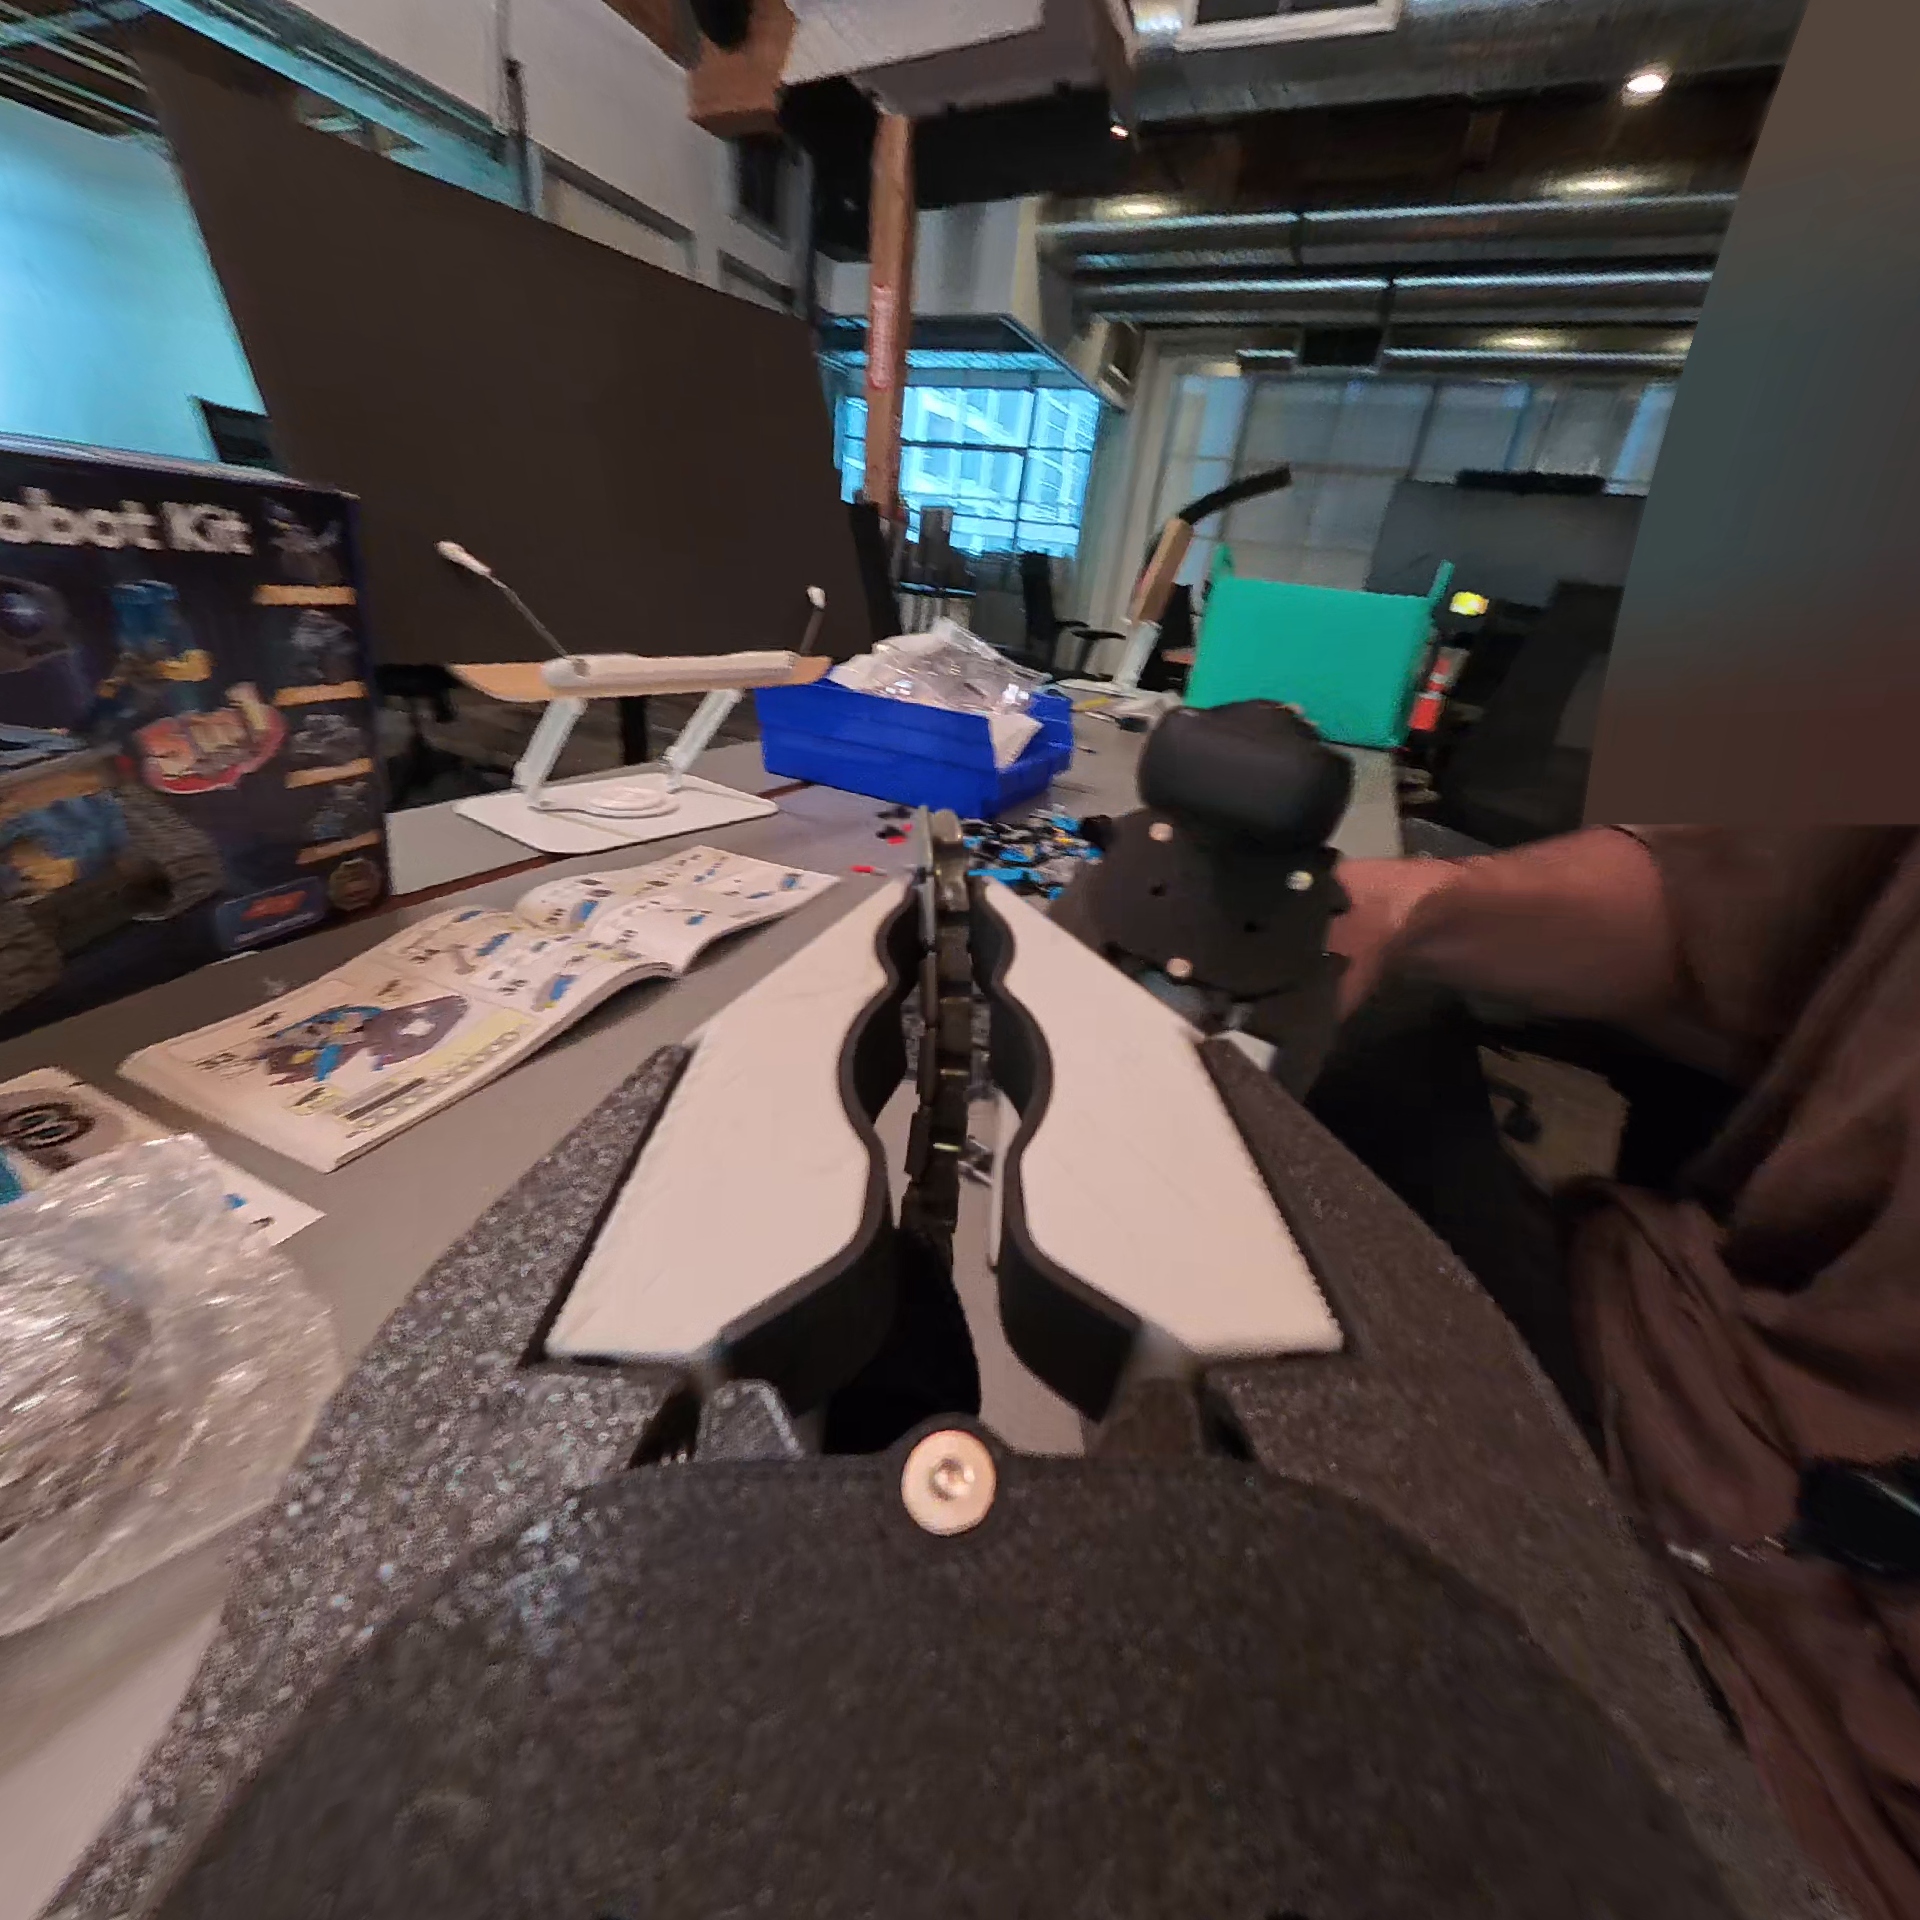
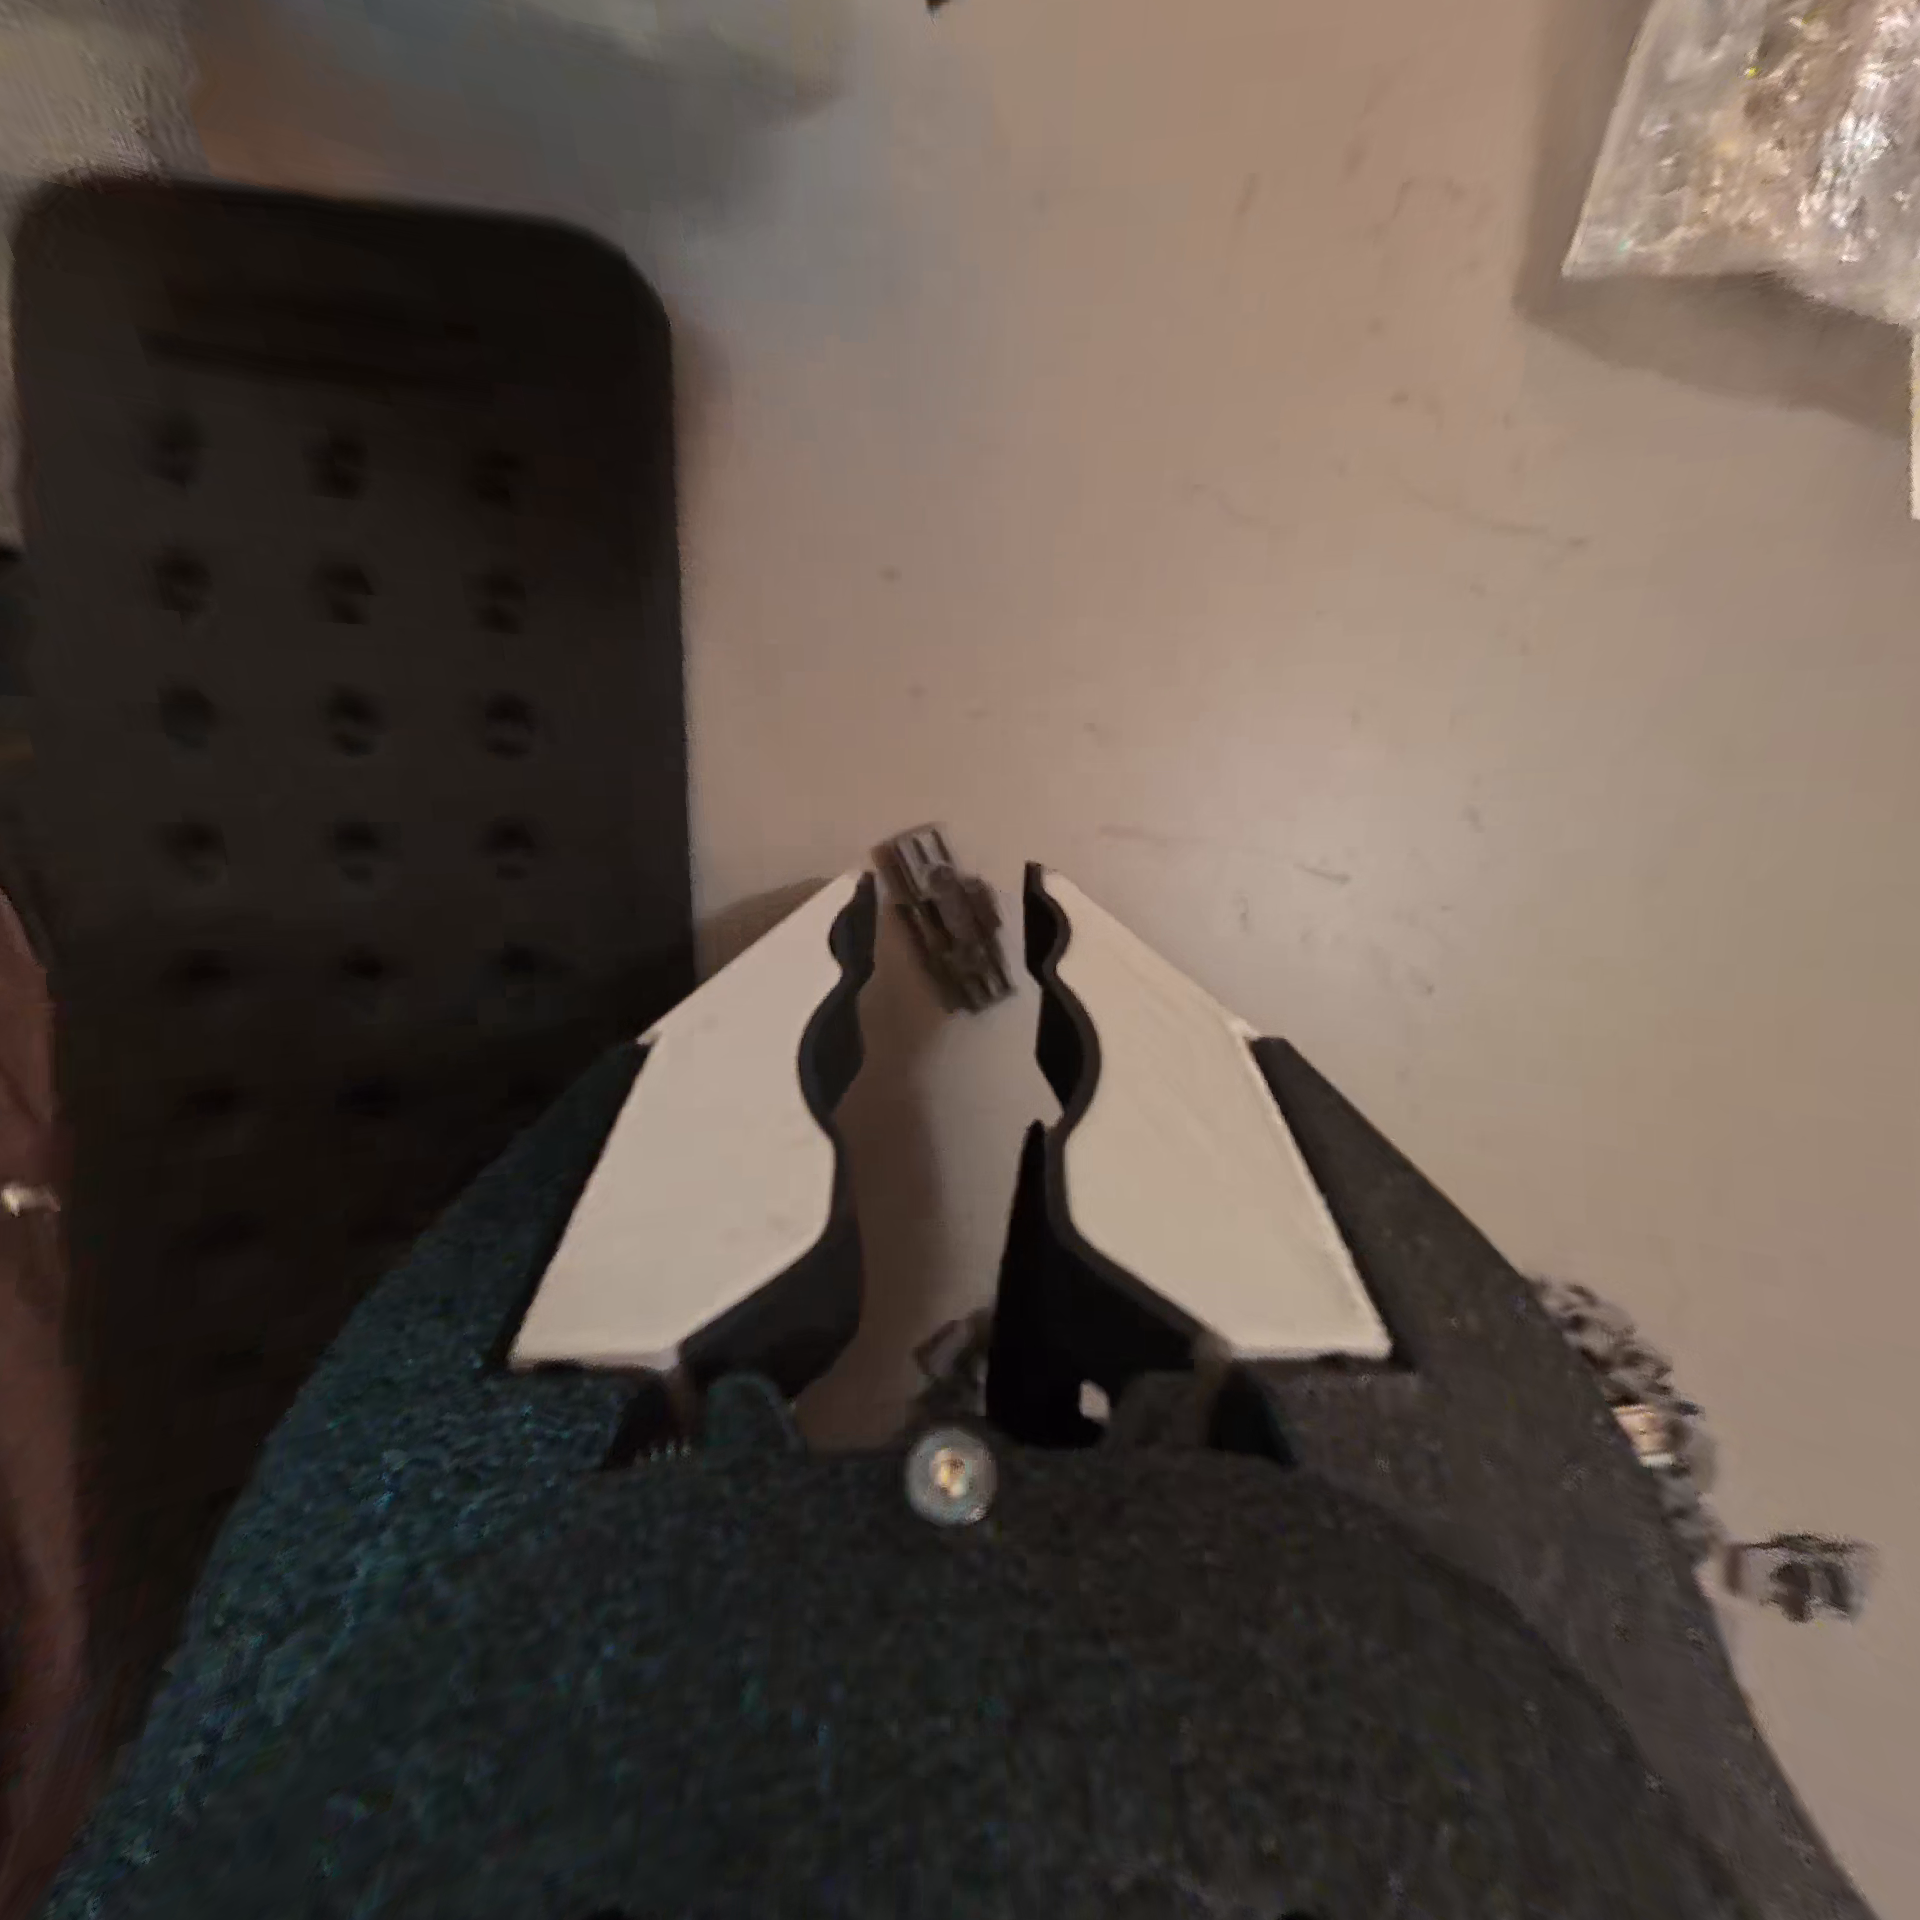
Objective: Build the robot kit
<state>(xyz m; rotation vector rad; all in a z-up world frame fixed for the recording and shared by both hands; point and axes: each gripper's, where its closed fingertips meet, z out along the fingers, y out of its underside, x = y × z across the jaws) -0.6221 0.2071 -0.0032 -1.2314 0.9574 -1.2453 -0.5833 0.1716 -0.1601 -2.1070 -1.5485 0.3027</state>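
Worktop point(image 1: 665, 1049) clutter starts at your far left: a crinkled clear plastic bag point(image 1: 125, 1382) at the near edge, then a dark printed toy box point(image 1: 177, 707) standing upright at the back, and an open instruction booklet point(image 1: 468, 987) lying flat before it. Farther back stand a white folding stand point(image 1: 634, 727) and a blue bin point(image 1: 914, 743) stuffed with clear bags, with small loose bricks point(image 1: 1029, 836) scattered just in front of the bin.

Your left tongs point(image 1: 945, 904) are clamped on a dark linked track strip point(image 1: 940, 1029), raised above the worktop. Its long axis runs straight along the fingers, one end poking out past the tips and pointing away from you, the other end reaching back toward the tongs' base. Open room lies to the left of it, between the tongs and the booklet. To the right, your other device point(image 1: 1226, 862) sits close, with your sleeve point(image 1: 1714, 1143) filling that side.

Your right tongs point(image 2: 948, 883) stand parted and hold nothing, aimed down at the pale surface. A short dark track piece point(image 2: 951, 920) lies between the tips, tilted, its long axis running from upper left to lower right; whether it touches either finger you cannot tell. A black perforated pad point(image 2: 343, 644) borders the left side, bare surface opens to the right, and a clear bag point(image 2: 1766, 135) sits in the upper right corner. More blurred track links point(image 2: 1652, 1413) lie at the lower right.
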